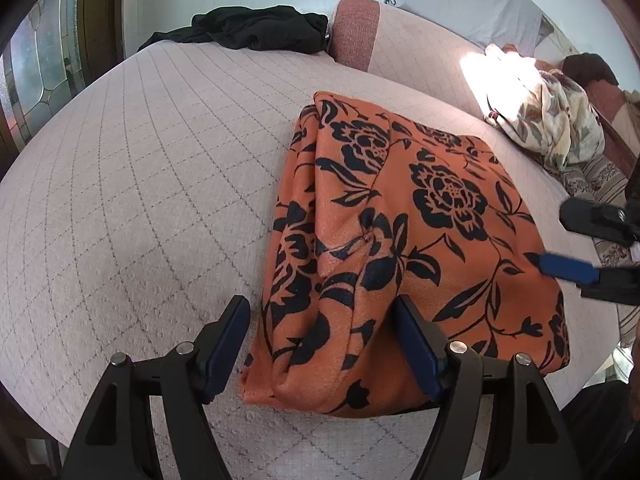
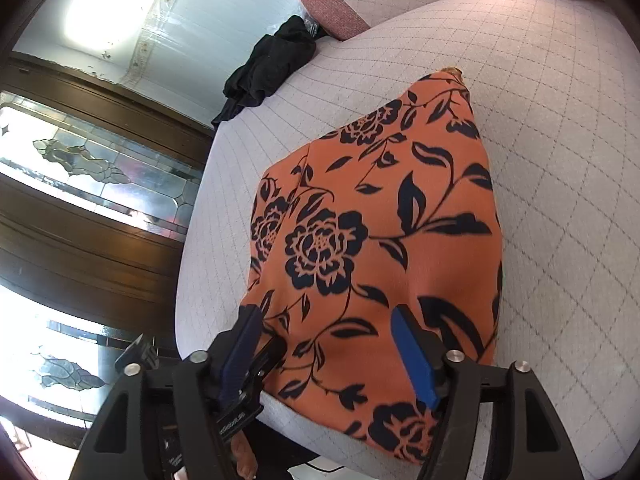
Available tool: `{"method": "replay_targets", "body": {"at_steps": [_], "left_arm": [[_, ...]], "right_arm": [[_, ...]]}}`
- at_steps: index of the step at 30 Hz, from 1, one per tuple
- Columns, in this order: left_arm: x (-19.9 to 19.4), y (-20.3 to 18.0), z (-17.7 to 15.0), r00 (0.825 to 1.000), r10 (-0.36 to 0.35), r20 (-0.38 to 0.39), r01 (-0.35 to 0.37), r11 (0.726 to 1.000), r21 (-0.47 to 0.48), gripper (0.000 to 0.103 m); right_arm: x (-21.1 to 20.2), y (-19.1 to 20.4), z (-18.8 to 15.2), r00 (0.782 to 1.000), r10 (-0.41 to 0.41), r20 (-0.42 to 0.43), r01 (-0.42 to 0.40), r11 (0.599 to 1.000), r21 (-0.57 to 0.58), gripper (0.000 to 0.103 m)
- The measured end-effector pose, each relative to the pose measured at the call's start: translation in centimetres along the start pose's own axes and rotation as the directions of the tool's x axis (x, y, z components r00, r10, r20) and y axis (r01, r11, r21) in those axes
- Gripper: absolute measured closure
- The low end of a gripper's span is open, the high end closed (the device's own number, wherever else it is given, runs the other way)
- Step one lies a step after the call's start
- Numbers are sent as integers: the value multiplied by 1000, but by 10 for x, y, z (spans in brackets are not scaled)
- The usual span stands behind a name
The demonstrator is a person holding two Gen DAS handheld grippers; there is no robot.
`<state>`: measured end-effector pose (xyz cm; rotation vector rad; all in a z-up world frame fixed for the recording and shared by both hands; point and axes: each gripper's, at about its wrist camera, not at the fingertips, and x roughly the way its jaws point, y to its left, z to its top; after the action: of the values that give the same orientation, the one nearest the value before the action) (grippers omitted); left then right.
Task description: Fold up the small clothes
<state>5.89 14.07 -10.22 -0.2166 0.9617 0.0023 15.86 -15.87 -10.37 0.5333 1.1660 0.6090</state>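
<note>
An orange garment with black flowers (image 1: 400,248) lies folded into a rough rectangle on the quilted grey bed (image 1: 140,200). My left gripper (image 1: 320,312) is open, hovering over the garment's near left corner, one finger over the bed, the other over the cloth. My right gripper (image 2: 326,322) is open above the garment (image 2: 380,240) near its near edge; it holds nothing. The right gripper also shows at the right edge of the left wrist view (image 1: 560,240), with its blue pad over the cloth.
A black garment (image 1: 248,30) lies crumpled at the bed's far edge by a pink cushion (image 1: 356,32). A cream floral garment (image 1: 556,120) lies at the far right. Dark wooden glass-panelled doors (image 2: 80,200) stand beside the bed. The bed edge (image 2: 188,280) is close.
</note>
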Motion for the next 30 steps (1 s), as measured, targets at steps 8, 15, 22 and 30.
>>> {"method": "replay_targets", "body": {"at_steps": [8, 15, 22, 30], "left_arm": [[-17, -2, 6, 995, 24, 93, -26, 999, 20, 27], [-3, -3, 5, 998, 57, 30, -58, 998, 22, 26], [-2, -3, 5, 998, 60, 33, -61, 998, 24, 24], [-28, -12, 19, 991, 64, 118, -70, 997, 43, 25]], "right_arm": [[-9, -2, -9, 998, 60, 32, -60, 998, 12, 22], [3, -22, -23, 996, 91, 8, -91, 993, 69, 22], [8, -11, -23, 997, 77, -24, -76, 997, 13, 22], [-6, -4, 4, 994, 111, 21, -112, 994, 7, 22]]}}
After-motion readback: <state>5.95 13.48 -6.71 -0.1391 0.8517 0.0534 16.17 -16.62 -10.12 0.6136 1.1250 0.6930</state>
